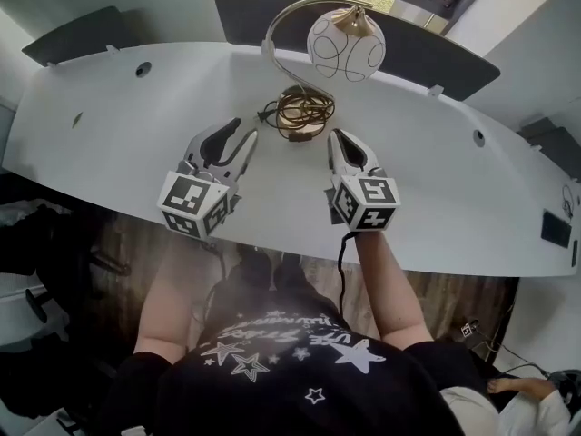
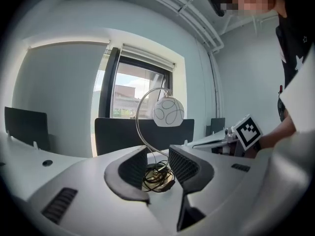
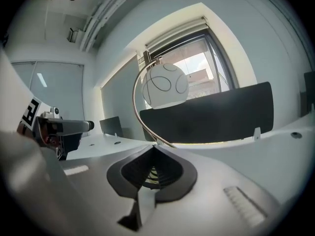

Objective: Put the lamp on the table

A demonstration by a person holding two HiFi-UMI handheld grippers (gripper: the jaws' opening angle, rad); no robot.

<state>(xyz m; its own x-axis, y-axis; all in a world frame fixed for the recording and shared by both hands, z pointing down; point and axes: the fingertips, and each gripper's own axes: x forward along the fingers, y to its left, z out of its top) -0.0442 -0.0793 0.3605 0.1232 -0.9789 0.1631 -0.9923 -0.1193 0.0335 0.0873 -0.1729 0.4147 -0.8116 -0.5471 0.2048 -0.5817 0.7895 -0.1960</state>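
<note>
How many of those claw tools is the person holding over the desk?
2. The left gripper is left of the lamp, with its jaws apart. The right gripper is right of the lamp, with its jaws together. Neither holds anything.

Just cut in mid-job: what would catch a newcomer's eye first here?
The lamp, a white globe shade on a curved brass arm, stands at the far middle of the white table, its dark cord coiled at its base. Just short of it hover both grippers: the left gripper with jaws apart, the right gripper with jaws together, neither holding anything.
</note>
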